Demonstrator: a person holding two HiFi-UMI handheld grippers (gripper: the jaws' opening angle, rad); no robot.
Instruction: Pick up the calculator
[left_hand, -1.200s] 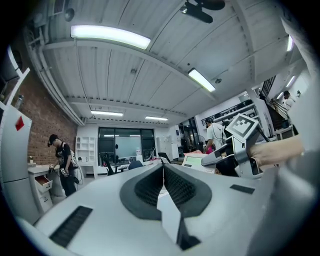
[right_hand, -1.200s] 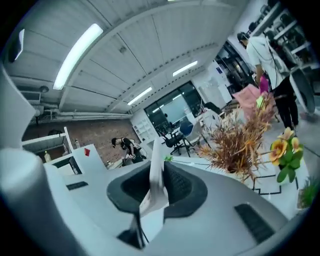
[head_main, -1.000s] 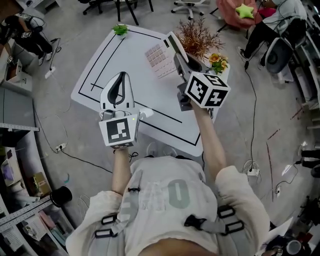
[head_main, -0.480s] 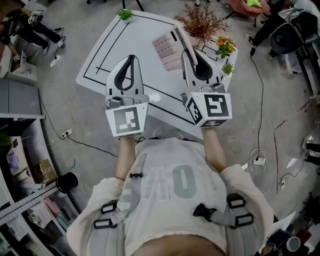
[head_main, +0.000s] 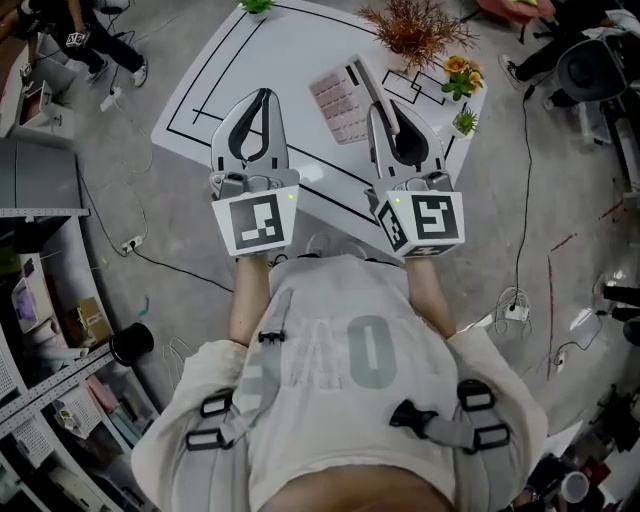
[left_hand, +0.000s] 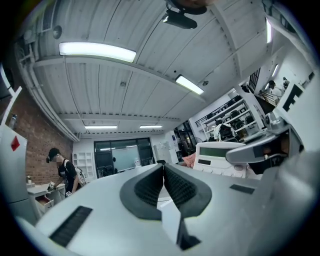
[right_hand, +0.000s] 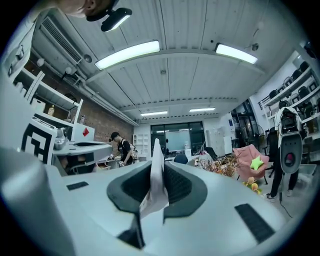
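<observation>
Now white pink-keyed calculator (head_main: 338, 105) rides closer to torso (head_main: 350, 370) than before, clamped in right gripper (head_main: 375, 103); left gripper (head_main: 262, 95) closed, empty. Pickup judged done.

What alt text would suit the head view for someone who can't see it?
Seen from above, a person's right gripper clamps a pinkish calculator by its edge over a white table; the left gripper, shut and empty, is held beside it.

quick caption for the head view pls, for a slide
Right gripper holds the calculator by its edge over the white table, left gripper shut and empty beside it.
</observation>
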